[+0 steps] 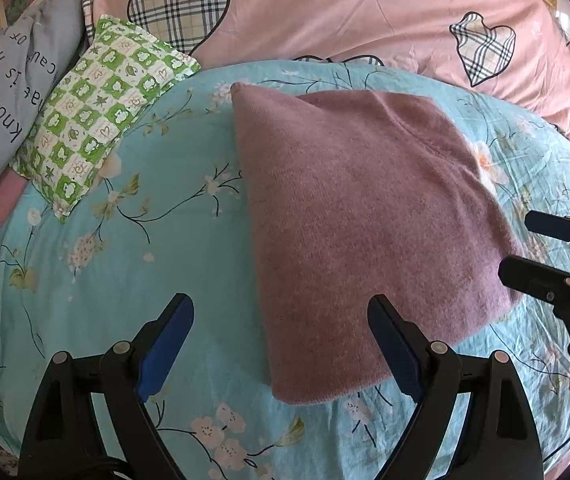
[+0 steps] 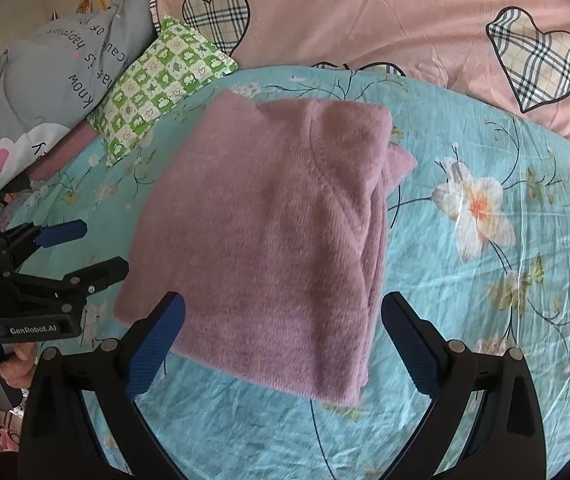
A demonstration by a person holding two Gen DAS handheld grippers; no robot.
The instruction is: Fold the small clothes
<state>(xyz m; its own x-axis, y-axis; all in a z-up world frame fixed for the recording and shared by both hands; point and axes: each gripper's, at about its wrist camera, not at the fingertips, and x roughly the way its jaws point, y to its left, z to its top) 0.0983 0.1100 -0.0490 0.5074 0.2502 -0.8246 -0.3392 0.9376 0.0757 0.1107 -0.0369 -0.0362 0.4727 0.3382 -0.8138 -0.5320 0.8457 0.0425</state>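
Observation:
A mauve knitted sweater (image 1: 365, 216) lies folded into a compact rectangle on the turquoise floral bedsheet (image 1: 125, 240); in the right wrist view (image 2: 269, 232) its stacked layers show along the right edge. My left gripper (image 1: 281, 312) is open and empty, hovering over the sweater's near left corner. My right gripper (image 2: 285, 312) is open and empty, above the sweater's near edge. Each gripper appears in the other's view: the right gripper (image 1: 525, 244) at the sweater's right side, the left gripper (image 2: 101, 246) at its left side.
A green checked small pillow (image 1: 101, 108) lies at the back left of the sheet. A grey pillow with lettering (image 1: 9, 80) is behind it. A pink quilt with plaid hearts (image 1: 345, 12) runs along the back. A hand (image 2: 9, 364) holds the left gripper.

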